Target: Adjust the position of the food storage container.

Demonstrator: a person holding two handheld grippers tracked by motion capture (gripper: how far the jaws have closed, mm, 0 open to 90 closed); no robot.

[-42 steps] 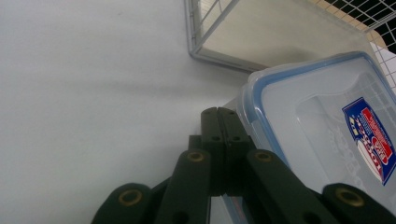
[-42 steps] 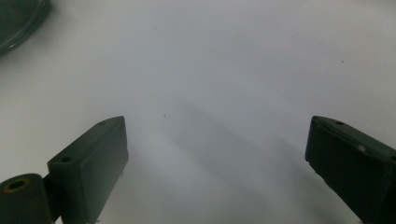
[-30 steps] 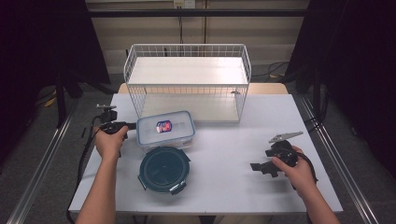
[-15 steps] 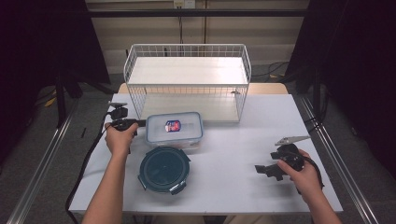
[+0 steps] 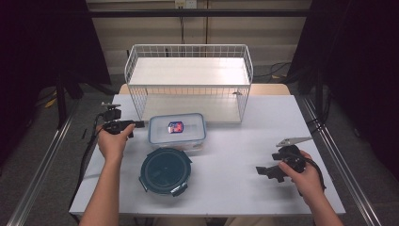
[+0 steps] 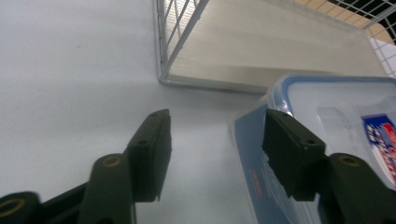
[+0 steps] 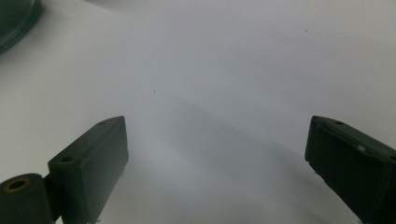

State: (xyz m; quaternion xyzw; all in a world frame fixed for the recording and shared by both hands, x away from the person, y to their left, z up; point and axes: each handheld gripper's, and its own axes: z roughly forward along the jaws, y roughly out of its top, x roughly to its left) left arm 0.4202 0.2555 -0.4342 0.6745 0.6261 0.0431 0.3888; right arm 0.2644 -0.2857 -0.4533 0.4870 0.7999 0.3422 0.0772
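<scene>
A clear rectangular container point(image 5: 177, 129) with a blue-rimmed lid and a red-and-blue label sits on the white table point(image 5: 244, 141) in front of the wire rack point(image 5: 188, 80). My left gripper point(image 5: 139, 125) points at its left end; its jaws have just been opening and nothing is pressed between them. In the left gripper view the container's point(image 6: 336, 107) corner lies just beyond the right-hand jaw, and the left gripper point(image 6: 217, 123) gap shows bare table. My right gripper point(image 5: 263, 172) rests at the table's right front, open point(image 7: 217, 126) over bare table.
A round dark teal lidded container point(image 5: 164, 170) stands near the front, below the rectangular one; its edge point(image 7: 14, 18) shows in the right gripper view. The rack's lower shelf point(image 6: 261, 51) lies just behind the rectangular container.
The left gripper, earlier shut at the container's left edge, has let go and opened. The container has shifted slightly right toward the rack. The right hand has barely moved.
</scene>
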